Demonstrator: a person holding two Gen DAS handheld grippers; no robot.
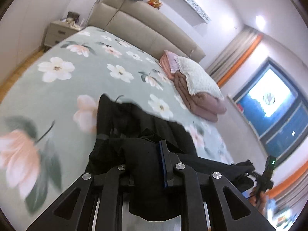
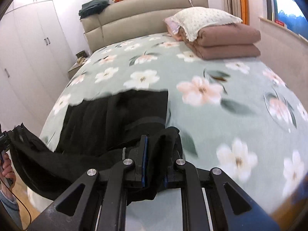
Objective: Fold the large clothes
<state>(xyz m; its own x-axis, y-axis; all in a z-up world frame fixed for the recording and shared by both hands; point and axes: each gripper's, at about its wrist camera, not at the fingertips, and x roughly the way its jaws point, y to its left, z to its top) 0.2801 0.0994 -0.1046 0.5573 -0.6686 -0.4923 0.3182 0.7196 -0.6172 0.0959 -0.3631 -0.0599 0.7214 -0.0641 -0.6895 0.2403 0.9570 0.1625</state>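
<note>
A large black garment (image 1: 132, 127) lies partly on the green floral bed sheet (image 1: 63, 88), with its near edge lifted. My left gripper (image 1: 152, 154) is shut on one corner of that edge; cloth drapes over its fingers. My right gripper (image 2: 156, 146) is shut on the other corner of the black garment (image 2: 115, 115), cloth bunched between its blue pads. The fabric hangs stretched between both grippers above the bed's foot. The right gripper also shows in the left wrist view (image 1: 248, 165), and the left gripper shows at the left edge of the right wrist view (image 2: 7, 134).
Folded mauve quilts (image 2: 229, 42) with a white pillow (image 2: 204, 19) sit at the head of the bed, right side. A beige headboard (image 2: 134, 17) carries dark cloth and a toy. A nightstand (image 1: 57, 32), wardrobe (image 2: 28, 44) and window (image 1: 273, 104) surround the bed.
</note>
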